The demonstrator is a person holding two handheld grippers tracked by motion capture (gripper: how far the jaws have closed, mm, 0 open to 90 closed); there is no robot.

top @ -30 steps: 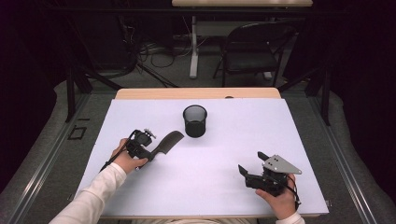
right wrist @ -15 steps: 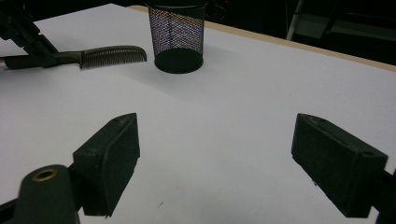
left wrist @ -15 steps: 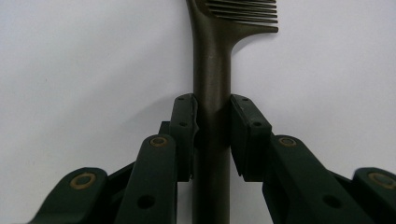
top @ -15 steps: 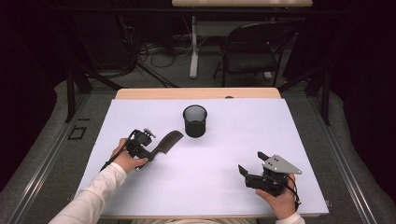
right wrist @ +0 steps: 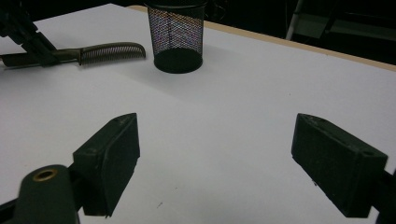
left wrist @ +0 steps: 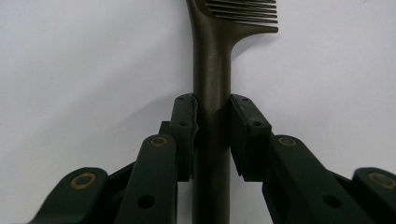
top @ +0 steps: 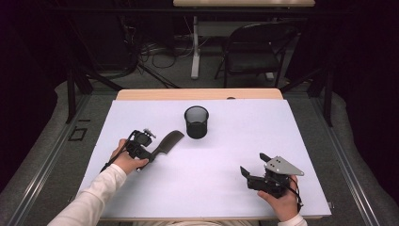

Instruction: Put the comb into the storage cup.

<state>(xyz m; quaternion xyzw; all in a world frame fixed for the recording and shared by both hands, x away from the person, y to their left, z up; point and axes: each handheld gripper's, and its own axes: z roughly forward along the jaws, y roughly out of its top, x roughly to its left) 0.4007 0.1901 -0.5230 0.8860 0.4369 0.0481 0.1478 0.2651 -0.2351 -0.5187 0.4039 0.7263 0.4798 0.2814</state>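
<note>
A dim room with a chair (top: 256, 49) and cables on the floor lies beyond my white table (top: 301, 136). My left gripper (top: 149, 153), seen from above at the table's left, has its jaws closed on the handle of a dark comb (top: 165, 143); in the left gripper view the two pads press the handle (left wrist: 211, 107) from both sides, and the teeth extend past the jaw tips. The comb lies low over the white surface; whether it touches I cannot tell. A black mesh cup (top: 196, 121) stands upright just beyond the comb's far end, apart from it. My right gripper (top: 252, 165), well apart at the table's right, has its jaws spread wide with nothing between them; ahead of it, in the right gripper view, stand the cup (right wrist: 176, 37) and the comb (right wrist: 109, 52).
</note>
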